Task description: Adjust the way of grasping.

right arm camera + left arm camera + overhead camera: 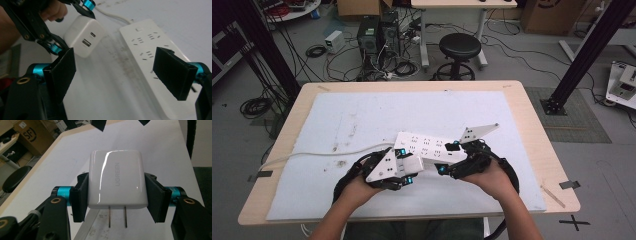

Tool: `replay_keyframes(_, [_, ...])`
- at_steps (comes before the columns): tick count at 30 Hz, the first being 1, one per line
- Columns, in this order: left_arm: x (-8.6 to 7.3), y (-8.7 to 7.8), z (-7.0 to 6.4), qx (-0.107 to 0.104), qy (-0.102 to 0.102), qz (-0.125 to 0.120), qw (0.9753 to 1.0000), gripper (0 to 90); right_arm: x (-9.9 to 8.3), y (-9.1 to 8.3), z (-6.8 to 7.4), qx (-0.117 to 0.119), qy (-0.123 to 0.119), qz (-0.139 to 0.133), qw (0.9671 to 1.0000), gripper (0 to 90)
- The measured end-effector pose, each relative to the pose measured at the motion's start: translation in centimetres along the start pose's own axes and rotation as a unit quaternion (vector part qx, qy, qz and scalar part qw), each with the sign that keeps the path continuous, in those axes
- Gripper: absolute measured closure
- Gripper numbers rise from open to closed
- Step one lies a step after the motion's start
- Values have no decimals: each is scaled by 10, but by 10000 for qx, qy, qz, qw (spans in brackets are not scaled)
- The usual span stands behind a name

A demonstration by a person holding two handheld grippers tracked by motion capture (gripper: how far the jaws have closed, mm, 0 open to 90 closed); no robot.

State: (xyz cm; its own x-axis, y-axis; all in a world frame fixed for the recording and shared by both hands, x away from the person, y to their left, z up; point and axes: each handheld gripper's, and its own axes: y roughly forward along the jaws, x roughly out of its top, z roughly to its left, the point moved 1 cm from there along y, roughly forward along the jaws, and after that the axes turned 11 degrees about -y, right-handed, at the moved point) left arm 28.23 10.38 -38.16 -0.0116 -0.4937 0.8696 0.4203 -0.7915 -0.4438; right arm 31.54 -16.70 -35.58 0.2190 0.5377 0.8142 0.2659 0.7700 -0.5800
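A: Nearest us, the left gripper (115,195) is pinching the glossy white plastic wall charger with two metal prongs (116,180) by its flat sides, just off the near left end of the long white plastic power strip (428,147). How would it handle?

B: Light and rigid, I'd judge, but the shell looks slick. Those flat sides are the right hold; the prongs stay free.

A: And the right gripper (120,67)?

B: Spread wide, nothing between its pads, with the strip lying under it. The strip should be stiff and could slide on the white foam mat (362,115).

A: Counts?

B: One charger, two prongs, one strip, one white cable (322,154) trailing left, two grippers.
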Motion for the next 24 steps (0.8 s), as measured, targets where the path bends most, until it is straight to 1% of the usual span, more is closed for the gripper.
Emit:
replay_keyframes(1, [1,0,-2,43,66,-15,10000,425,0,2,1,74,82,-45,9999,189])
replay_keyframes(2, [1,0,-2,43,66,-15,10000,425,0,4,2,158,156,-100,9997,189])
replay_keyframes(3, [1,1,-5,98,117,-27,9999,425,0,4,2,158,156,-100,9997,189])
replay_keyframes(4, [1,1,-5,98,117,-27,9999,425,0,4,2,158,156,-100,9997,189])
replay_keyframes(5, [2,2,-10,179,231,-97,9995,425,-2,9,4,452,472,-322,9973,189])
replay_keyframes(6, [2,2,-10,179,231,-97,9995,425,-2,9,4,452,472,-322,9973,189])
replay_keyframes(7, [3,4,-14,212,273,-156,9993,425,-3,13,4,569,666,-449,9951,189])
replay_keyframes(8, [3,4,-14,212,273,-156,9993,425,-3,13,4,569,666,-449,9951,189])
replay_keyframes(9, [4,4,-16,244,293,-188,9991,425,-5,17,5,687,879,-564,9922,189])
replay_keyframes(11, [4,5,-18,283,317,-221,9989,425,-5,17,5,687,879,-564,9922,189])
replay_keyframes(12, [5,7,-21,352,378,-234,9984,425,-6,22,6,821,1038,-667,9890,189])
replay_keyframes(13, [5,8,-22,330,396,-233,9984,425,-7,24,6,852,1089,-669,9881,190])
replay_keyframes(14, [5,8,-22,330,396,-233,9984,425,-7,24,6,852,1089,-669,9881,190])
replay_keyframes(15, [6,8,-24,420,499,-257,9975,425,-7,27,7,933,1172,-718,9861,192])
replay_keyframes(16, [6,9,-25,379,484,-276,9977,425,-7,27,7,958,1232,-749,9849,194])
replay_keyframes(17, [6,9,-25,379,484,-276,9977,425,-7,27,7,958,1232,-749,9849,194])
replay_keyframes(18, [6,9,-25,379,484,-276,9977,425,-8,29,7,1019,1281,-765,9835,194])
replay_keyframes(19, [7,9,-27,450,618,-337,9965,425,-9,31,7,1099,1382,-799,9810,217])
replay_keyframes(20, [8,9,-28,509,676,-347,9958,425,-9,32,7,1137,1401,-805,9803,221])
replay_keyframes(21, [8,9,-29,544,700,-361,9954,425,-10,33,7,1199,1415,-803,9794,233])
replay_keyframes(23, [8,9,-29,544,700,-361,9954,425,-10,34,8,1213,1433,-817,9788,233])
replay_keyframes(24, [9,9,-31,573,786,-343,9947,425,-11,35,8,1313,1481,-871,9763,267])
